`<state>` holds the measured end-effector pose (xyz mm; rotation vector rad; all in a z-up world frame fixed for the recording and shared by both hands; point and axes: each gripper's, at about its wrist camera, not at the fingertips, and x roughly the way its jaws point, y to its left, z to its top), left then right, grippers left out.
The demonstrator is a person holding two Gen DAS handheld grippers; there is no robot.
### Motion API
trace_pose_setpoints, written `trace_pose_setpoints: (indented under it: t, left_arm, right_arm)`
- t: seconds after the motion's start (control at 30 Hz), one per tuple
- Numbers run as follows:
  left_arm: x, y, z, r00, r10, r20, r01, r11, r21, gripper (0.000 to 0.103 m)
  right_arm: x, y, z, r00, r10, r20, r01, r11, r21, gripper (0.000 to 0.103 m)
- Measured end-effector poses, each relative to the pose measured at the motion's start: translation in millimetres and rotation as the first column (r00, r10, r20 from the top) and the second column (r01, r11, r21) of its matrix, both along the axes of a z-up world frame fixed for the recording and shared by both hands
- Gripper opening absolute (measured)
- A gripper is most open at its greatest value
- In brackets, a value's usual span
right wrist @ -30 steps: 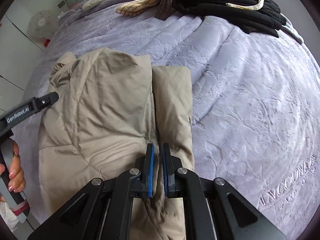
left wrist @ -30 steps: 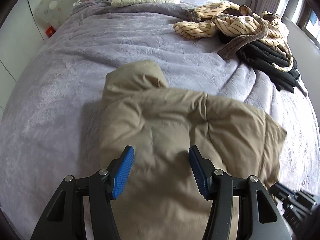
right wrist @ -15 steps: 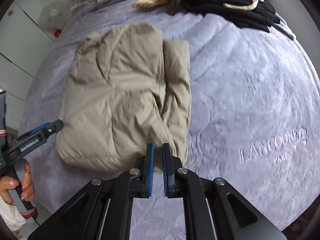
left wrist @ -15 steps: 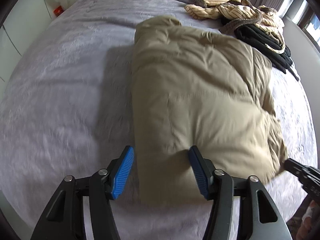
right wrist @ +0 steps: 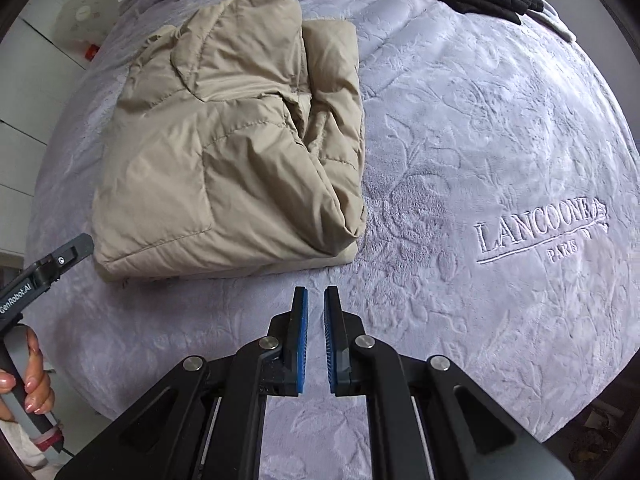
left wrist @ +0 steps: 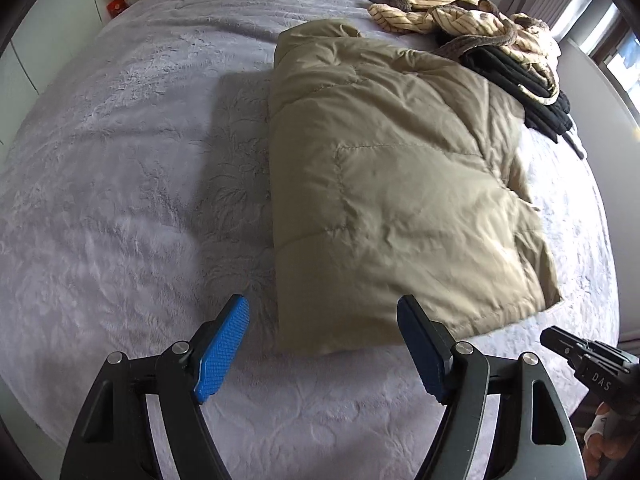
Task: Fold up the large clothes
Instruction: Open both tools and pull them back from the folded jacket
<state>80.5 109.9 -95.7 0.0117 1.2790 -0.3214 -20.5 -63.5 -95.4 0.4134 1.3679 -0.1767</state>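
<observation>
A beige padded jacket (left wrist: 392,184) lies folded into a thick rectangle on the lilac bed blanket (left wrist: 120,200). My left gripper (left wrist: 322,304) hovers just short of the jacket's near left corner, its jaws opening wide with nothing pressed between the blue pads. In the right wrist view the same jacket (right wrist: 224,152) lies ahead and to the left. My right gripper (right wrist: 316,292) is shut and empty over bare blanket (right wrist: 480,140), near the jacket's front right corner. The left gripper (right wrist: 60,258) shows at that view's left edge, held by a hand (right wrist: 32,384).
A heap of striped cream clothing (left wrist: 448,12) and black garments (left wrist: 516,76) lies at the far right of the bed, just beyond the jacket. Embroidered lettering (right wrist: 536,232) marks the blanket on the right. A white fan (right wrist: 82,12) stands beside the bed.
Both grippers have drawn back off the jacket toward the bed's near edge. The left jaws have spread wider. The jacket now lies whole in view, let go.
</observation>
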Motion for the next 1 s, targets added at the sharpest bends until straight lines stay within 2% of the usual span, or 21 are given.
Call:
trace_pose_setpoints:
  t: [0.2,0.23,0.27,0.3,0.33,0.37,0.4,0.53,0.67,0.73,0.8,0.83,0.87,0.9,1.0]
  left_arm:
    - [-14.8,2.3,28.8,0.998,0.028,0.047,-0.028,1.000,-0.008,0.078]
    - [-18.3,1.7,34.7,0.998,0.035,0.056,-0.035,0.999,0.000,0.078]
    - [-20.1,1.5,38.1,0.997,0.040,0.059,-0.040,0.999,0.008,0.078]
    - [-23.1,1.5,42.4,0.997,0.049,0.062,-0.050,0.999,0.021,0.078]
    - [-26.9,1.7,47.4,0.996,0.057,0.062,-0.059,0.998,0.025,0.079]
    - [-29.3,2.2,51.7,0.996,0.059,0.063,-0.061,0.998,0.018,0.094]
    - [-32.9,3.0,57.0,0.996,0.061,0.071,-0.061,0.998,0.008,0.103]
    - [-47.3,5.4,78.4,0.987,0.082,0.138,-0.086,0.996,0.024,0.103]
    - [-56.4,10.0,89.9,0.983,0.115,0.144,-0.117,0.993,0.001,0.103]
    - [-62.3,9.9,96.8,0.981,0.124,0.152,-0.125,0.992,-0.001,0.103]
    - [-67.9,9.1,104.7,0.978,0.126,0.166,-0.126,0.992,-0.009,0.103]
    - [-70.8,8.7,108.7,0.975,0.129,0.179,-0.130,0.992,-0.005,0.103]
    - [-72.9,7.7,111.5,0.973,0.129,0.189,-0.132,0.991,0.000,0.103]
    - [-75.3,5.9,115.1,0.971,0.127,0.204,-0.133,0.991,0.015,0.103]
    - [-81.5,0.7,124.9,0.964,0.113,0.241,-0.131,0.990,0.061,0.103]
  right_arm:
    - [2.4,-2.1,31.2,0.998,0.040,0.056,-0.040,0.999,-0.005,0.009]
    - [2.9,-1.3,35.7,0.996,0.050,0.067,-0.049,0.999,-0.013,0.014]
    - [3.8,-1.6,40.7,0.995,0.060,0.077,-0.058,0.998,-0.023,0.026]
    - [4.3,-2.4,46.8,0.994,0.066,0.089,-0.064,0.997,-0.032,0.034]
    - [4.9,-2.9,52.7,0.992,0.071,0.105,-0.067,0.997,-0.036,0.049]
    - [3.7,-2.8,59.1,0.989,0.075,0.128,-0.070,0.997,-0.041,0.052]
    - [2.9,-2.9,64.8,0.986,0.082,0.145,-0.076,0.996,-0.048,0.052]
    - [0.5,-4.7,80.3,0.981,0.095,0.171,-0.087,0.995,-0.051,0.054]
    - [-6.6,-0.5,97.1,0.975,0.099,0.198,-0.085,0.993,-0.079,0.068]
    - [-11.1,1.1,104.3,0.972,0.094,0.216,-0.080,0.994,-0.074,0.084]
    - [-16.1,2.0,113.6,0.965,0.091,0.247,-0.072,0.994,-0.085,0.085]
    - [-18.6,3.3,118.9,0.960,0.093,0.264,-0.069,0.993,-0.100,0.089]
    - [-20.6,4.7,122.6,0.957,0.095,0.274,-0.066,0.992,-0.111,0.099]
    - [-23.2,5.8,128.1,0.950,0.094,0.297,-0.060,0.991,-0.122,0.102]
    - [-27.9,11.0,140.0,0.939,0.103,0.327,-0.050,0.985,-0.166,0.103]
